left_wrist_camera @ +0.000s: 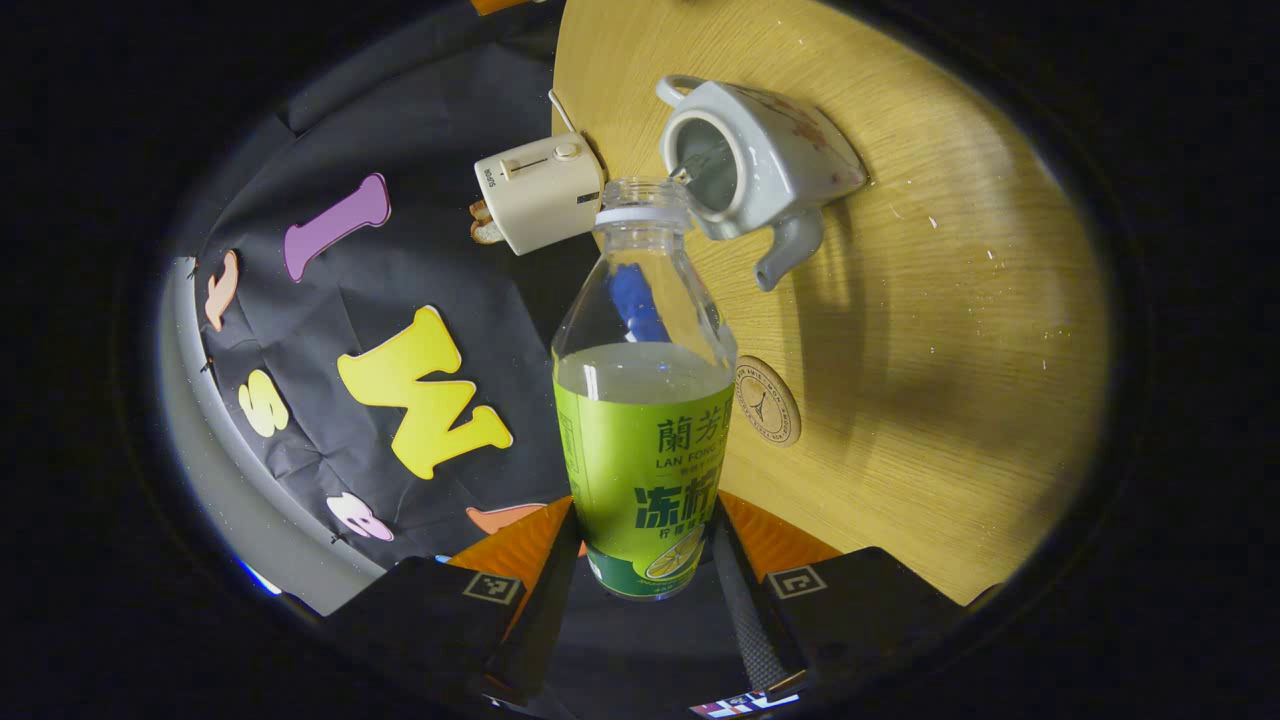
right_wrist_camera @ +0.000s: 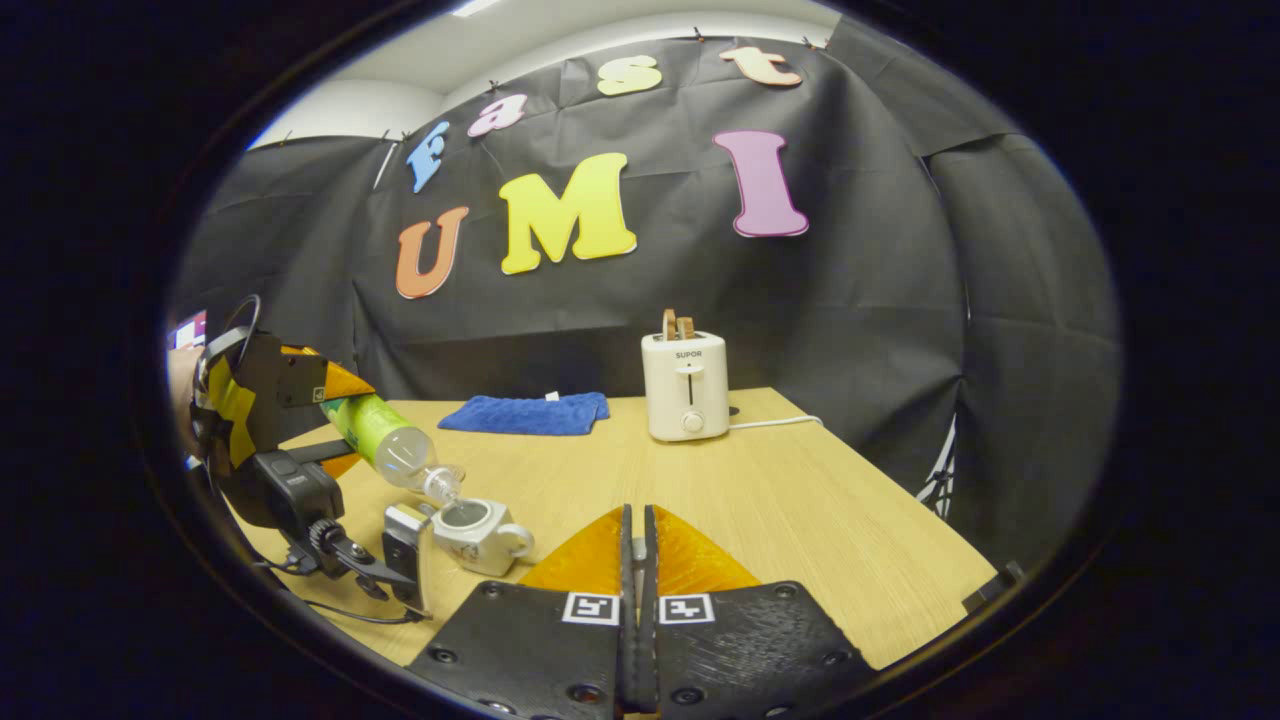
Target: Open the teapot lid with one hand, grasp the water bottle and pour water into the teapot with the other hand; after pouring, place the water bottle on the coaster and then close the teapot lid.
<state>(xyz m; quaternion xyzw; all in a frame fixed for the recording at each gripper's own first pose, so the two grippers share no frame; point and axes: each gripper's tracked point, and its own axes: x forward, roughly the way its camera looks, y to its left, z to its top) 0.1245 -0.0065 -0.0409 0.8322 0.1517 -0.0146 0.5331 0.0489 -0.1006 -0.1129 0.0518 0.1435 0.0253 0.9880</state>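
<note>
The bottle [left_wrist_camera: 645, 400], green-labelled and part full, tilts with its open mouth over the lidless teapot [left_wrist_camera: 755, 165], clamped between the left gripper's [left_wrist_camera: 645, 560] fingers. The left gripper view shows a round coaster [left_wrist_camera: 767, 400] beside it. The right gripper [right_wrist_camera: 636, 560] is closed, holding nothing, over the wooden table [right_wrist_camera: 800, 500]; a toaster [right_wrist_camera: 686, 385] and blue cloth [right_wrist_camera: 525, 412] stand near the black wall.

One water bottle [left_wrist_camera: 642, 420], teapot [left_wrist_camera: 760, 160], coaster [left_wrist_camera: 767, 401], toaster [right_wrist_camera: 685, 386], cloth [right_wrist_camera: 524, 413].

I am seeing even overhead light, soft shadows falling across the table [left_wrist_camera: 930, 330], fisheye bending at edges.
</note>
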